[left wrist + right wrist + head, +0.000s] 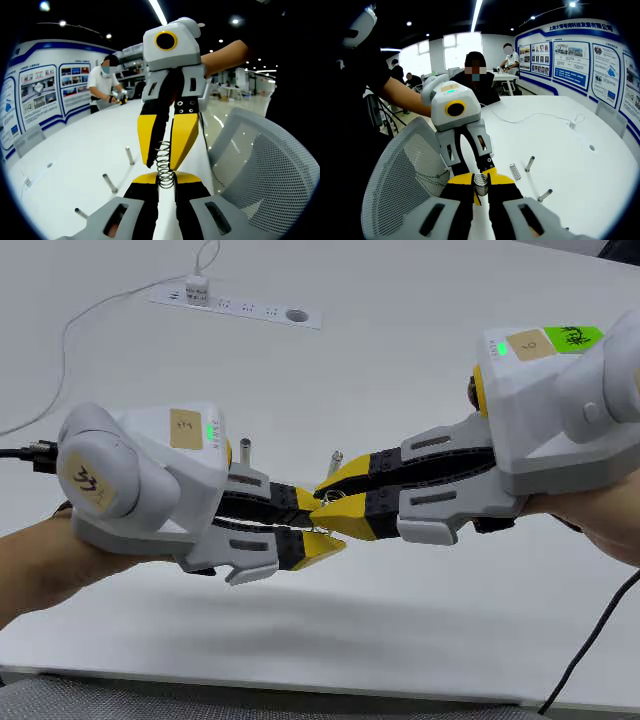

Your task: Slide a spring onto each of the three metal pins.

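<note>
While both grippers meet tip to tip above the white table (420, 360) | left gripper (315, 524) clamped on the spring's left end | right gripper (326, 502) clamped on its right end | metal pins (245, 451) upright just beyond | spring (164, 165) bridging both tips.

I read both as white-shelled, black-jawed and yellow-tipped: the left gripper (330, 543) and the right gripper (322, 502). The thin coiled wire spring (164, 162) is silvery. The smooth desk (400, 370) is plain white; its short metal pins (109, 183) look dull grey, though the fisheye blurs them.
</note>
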`<action>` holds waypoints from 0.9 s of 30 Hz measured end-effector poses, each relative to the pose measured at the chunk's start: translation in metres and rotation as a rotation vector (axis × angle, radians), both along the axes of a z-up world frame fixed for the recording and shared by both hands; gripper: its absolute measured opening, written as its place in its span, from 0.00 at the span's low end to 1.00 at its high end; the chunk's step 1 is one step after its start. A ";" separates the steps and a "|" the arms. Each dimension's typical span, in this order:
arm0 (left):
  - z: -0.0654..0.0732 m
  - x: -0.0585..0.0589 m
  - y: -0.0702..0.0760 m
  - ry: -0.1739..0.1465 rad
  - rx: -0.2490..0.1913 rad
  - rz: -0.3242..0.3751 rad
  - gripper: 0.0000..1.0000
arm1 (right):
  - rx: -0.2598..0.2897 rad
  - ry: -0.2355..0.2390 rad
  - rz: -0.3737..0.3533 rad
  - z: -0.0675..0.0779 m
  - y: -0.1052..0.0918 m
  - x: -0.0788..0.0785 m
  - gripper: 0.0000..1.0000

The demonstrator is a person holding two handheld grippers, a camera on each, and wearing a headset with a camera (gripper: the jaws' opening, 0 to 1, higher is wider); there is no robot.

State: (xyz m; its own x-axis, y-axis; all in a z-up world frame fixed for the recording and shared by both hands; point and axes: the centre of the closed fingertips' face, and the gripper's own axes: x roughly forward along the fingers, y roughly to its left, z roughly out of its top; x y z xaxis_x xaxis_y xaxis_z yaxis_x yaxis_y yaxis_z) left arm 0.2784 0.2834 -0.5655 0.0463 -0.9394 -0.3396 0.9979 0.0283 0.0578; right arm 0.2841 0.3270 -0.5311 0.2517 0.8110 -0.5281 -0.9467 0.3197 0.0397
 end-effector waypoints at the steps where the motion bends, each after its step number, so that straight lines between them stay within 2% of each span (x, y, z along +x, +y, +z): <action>1: 0.000 -0.001 0.000 0.029 -0.002 0.002 0.11 | 0.002 0.004 -0.006 0.000 0.000 0.000 0.10; 7: 0.001 0.001 0.000 0.012 -0.008 0.020 0.11 | 0.006 0.003 -0.022 0.000 -0.003 0.003 0.10; 13: 0.000 0.002 -0.001 -0.008 0.006 0.024 0.11 | 0.003 -0.003 -0.026 -0.001 -0.004 0.003 0.10; 19: -0.001 0.002 -0.001 0.005 -0.005 0.026 0.12 | 0.005 -0.001 -0.033 -0.002 -0.004 0.003 0.10; 23: 0.001 0.007 0.000 0.006 -0.021 0.053 0.20 | 0.019 -0.006 -0.039 0.002 -0.003 0.005 0.10; 27: 0.002 0.011 0.003 0.014 -0.030 0.074 0.24 | 0.012 -0.019 -0.045 0.004 -0.004 0.009 0.10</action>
State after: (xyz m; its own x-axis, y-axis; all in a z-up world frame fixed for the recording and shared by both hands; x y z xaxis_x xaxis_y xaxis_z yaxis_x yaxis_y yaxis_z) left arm 0.2896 0.2865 -0.5635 0.1110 -0.9435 -0.3122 0.9938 0.1032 0.0415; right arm 0.2934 0.3228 -0.5275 0.2982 0.8046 -0.5136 -0.9318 0.3620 0.0261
